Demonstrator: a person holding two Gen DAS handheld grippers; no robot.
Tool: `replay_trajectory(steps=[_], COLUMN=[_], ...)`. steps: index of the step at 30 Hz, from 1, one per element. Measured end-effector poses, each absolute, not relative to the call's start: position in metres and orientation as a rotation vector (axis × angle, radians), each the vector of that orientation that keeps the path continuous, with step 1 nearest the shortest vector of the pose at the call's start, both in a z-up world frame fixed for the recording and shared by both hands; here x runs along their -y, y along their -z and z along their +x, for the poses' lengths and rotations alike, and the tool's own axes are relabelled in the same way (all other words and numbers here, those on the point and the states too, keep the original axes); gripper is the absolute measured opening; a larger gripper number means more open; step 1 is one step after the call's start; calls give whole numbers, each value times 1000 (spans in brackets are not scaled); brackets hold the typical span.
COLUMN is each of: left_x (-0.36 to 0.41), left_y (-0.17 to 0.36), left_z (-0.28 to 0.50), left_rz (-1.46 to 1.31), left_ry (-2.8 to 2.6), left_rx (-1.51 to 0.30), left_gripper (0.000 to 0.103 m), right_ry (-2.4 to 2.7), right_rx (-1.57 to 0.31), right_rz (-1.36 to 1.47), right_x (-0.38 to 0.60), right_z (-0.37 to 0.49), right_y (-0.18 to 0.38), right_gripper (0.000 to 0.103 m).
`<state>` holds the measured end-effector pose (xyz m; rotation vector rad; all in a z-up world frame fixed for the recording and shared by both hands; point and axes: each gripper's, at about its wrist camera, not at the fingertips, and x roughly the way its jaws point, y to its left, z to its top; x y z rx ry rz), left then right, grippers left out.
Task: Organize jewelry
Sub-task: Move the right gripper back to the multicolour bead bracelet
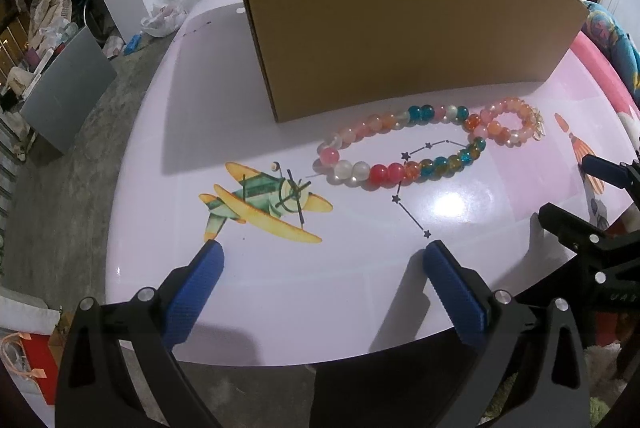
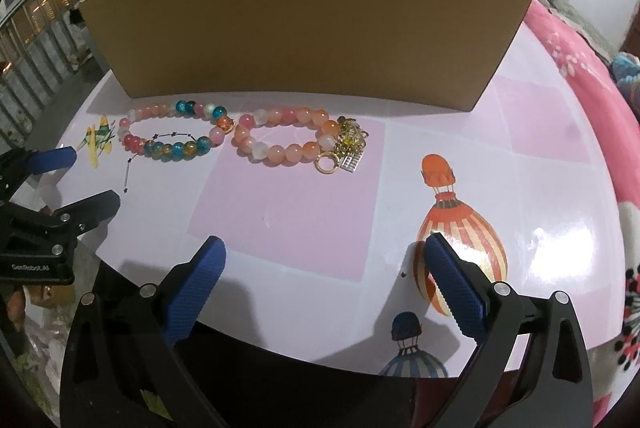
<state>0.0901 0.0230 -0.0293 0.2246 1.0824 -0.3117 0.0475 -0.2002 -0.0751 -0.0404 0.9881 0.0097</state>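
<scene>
Both your hand-held grippers, left (image 1: pixel 320 256) and right (image 2: pixel 322 252), hover spread wide and empty; the two bead bracelets (image 2: pixel 240 137) lie ahead on the tabletop (image 2: pixel 280 211), before the cardboard box (image 2: pixel 304 23).

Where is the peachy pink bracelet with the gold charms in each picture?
Left wrist view: the peach bracelet is far right of the middle, a small loop just past the colourful bracelet.
Right wrist view: the peach bracelet is near the middle, right of the colourful one.
Shared landmark: the cardboard box standing just behind both bracelets.
</scene>
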Motion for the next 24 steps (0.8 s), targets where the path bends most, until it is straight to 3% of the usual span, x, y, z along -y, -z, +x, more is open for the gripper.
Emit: replay_trajectory(steps=[7, 16, 19, 24], left_x=[-23, -33, -42, -44], left_y=[28, 19, 8, 1], left_z=[90, 83, 84, 93], left_rz=[226, 151, 73, 30], left_ry=[321, 368, 402, 456], left_rx=[-1074, -1001, -953, -921], left_gripper=[99, 97, 91, 69], right_ry=[-193, -326, -373, -412], right_rx=[-792, -740, -750, -803], right_rz=[130, 252, 322, 388], right_x=[225, 233, 227, 212], right_z=[23, 22, 30, 48], right_y=[45, 29, 30, 34], right_gripper=[95, 95, 92, 74])
